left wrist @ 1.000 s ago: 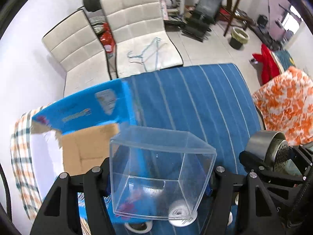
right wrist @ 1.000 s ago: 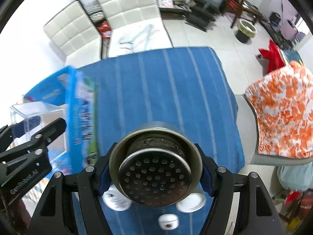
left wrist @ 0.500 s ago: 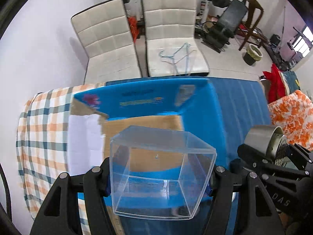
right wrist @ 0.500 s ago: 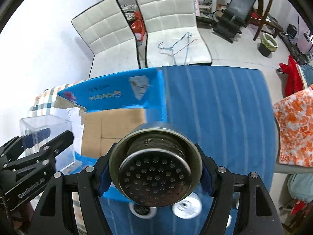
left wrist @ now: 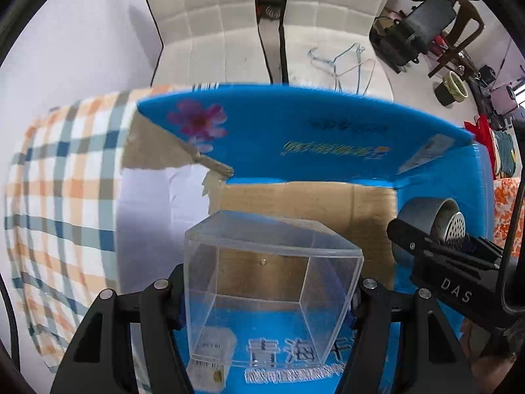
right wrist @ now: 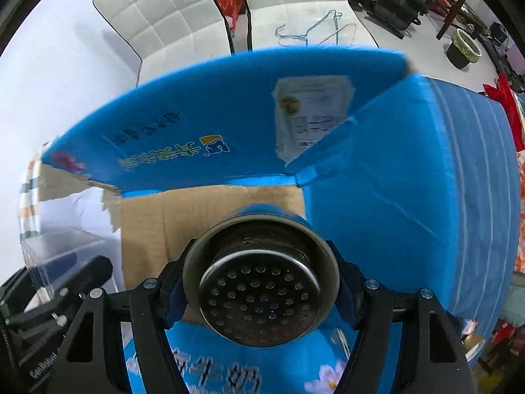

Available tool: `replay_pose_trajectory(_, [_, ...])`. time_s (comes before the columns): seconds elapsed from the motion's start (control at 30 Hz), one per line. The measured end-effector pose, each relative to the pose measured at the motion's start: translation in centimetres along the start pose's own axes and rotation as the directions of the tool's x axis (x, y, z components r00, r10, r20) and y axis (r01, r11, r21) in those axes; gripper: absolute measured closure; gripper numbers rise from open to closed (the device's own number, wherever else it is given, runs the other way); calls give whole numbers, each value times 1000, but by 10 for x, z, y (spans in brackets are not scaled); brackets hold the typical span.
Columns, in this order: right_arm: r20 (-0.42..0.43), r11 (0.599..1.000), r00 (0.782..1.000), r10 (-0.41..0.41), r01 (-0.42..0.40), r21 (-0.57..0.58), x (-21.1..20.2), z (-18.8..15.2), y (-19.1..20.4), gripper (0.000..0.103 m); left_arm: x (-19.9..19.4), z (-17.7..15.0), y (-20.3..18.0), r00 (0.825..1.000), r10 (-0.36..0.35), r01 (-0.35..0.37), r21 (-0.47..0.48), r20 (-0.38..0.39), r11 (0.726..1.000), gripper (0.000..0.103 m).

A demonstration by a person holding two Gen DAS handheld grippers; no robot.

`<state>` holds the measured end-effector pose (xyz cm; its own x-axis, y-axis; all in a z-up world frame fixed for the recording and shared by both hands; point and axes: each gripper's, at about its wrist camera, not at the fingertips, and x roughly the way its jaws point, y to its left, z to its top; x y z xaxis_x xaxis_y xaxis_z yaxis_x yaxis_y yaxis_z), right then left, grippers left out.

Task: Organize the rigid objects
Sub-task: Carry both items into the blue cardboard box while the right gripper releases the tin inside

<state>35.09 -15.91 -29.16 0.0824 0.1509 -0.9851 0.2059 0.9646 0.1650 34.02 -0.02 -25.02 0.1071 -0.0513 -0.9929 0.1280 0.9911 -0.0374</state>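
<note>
My left gripper [left wrist: 265, 292] is shut on a clear plastic box [left wrist: 269, 282] and holds it above an open blue cardboard box [left wrist: 315, 138] with a brown floor [left wrist: 305, 203]. My right gripper [right wrist: 259, 292] is shut on a round metal strainer cup [right wrist: 259, 282] with a perforated bottom and holds it over the same cardboard box [right wrist: 210, 121]. The right gripper with the cup [left wrist: 436, 220] shows at the right of the left wrist view. The left gripper and clear box [right wrist: 62, 256] show at the lower left of the right wrist view.
The cardboard box stands on a table with a checked cloth [left wrist: 62, 180] at left and a blue striped cloth [right wrist: 466, 177] at right. Two white chairs [left wrist: 213, 23] stand behind the table. Clutter lies on the floor at far right.
Both grippers have moved left and forward with their objects, from over the blue striped cloth to above the open cardboard box. The small lids on the cloth have left both views.
</note>
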Motion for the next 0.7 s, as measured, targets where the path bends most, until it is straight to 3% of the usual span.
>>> replay_pose_trajectory(0.4, [-58, 998, 996, -68, 67, -7, 34, 20, 12, 26, 34, 4, -2, 997, -62, 59, -48, -51, 997, 39])
replay_pose_trajectory(0.63, [-12, 997, 997, -74, 74, -26, 3, 17, 15, 4, 36, 6, 6, 989, -134, 129, -86, -64, 988, 39])
replay_pose_trajectory(0.7, [4, 996, 996, -89, 89, -29, -7, 19, 14, 4, 35, 8, 5, 983, -171, 164, -102, -61, 981, 39])
